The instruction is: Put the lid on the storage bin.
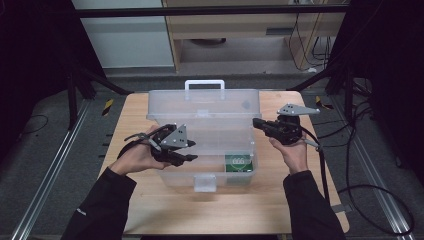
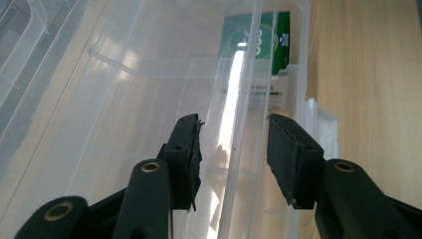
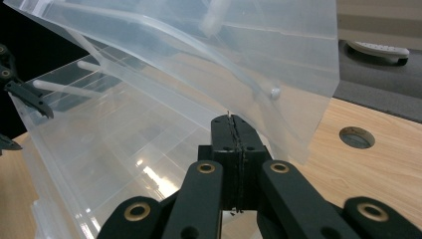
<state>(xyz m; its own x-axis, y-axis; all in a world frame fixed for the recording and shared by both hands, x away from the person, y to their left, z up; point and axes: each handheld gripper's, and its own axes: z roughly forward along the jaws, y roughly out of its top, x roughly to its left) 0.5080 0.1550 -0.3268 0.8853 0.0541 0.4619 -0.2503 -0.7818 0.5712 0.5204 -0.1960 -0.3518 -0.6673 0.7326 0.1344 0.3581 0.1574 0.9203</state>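
A clear plastic storage box (image 1: pixel 172 175) stands in the middle of the wooden table (image 1: pixel 131 120), its lid (image 1: pixel 202 102) raised at the back with a white handle (image 1: pixel 204 85) on top. A green packet (image 1: pixel 237 162) lies in the front right compartment. My left gripper (image 1: pixel 192 150) is at the box's left side, open; in the left gripper view a clear wall of the box (image 2: pixel 244 99) runs between the parted jaws (image 2: pixel 234 144) without the pads pressing on it. My right gripper (image 1: pixel 256 122) is shut at the box's right wall, under the tilted lid (image 3: pixel 199 59). Nothing shows between its jaws (image 3: pixel 233 122).
A white latch (image 1: pixel 205 182) hangs on the box's front wall. Dividers split the box into compartments. A round hole (image 3: pixel 356 137) is in the tabletop to the right of the box. Cables (image 1: pixel 370 175) trail on the floor at the right, and metal rails flank the table.
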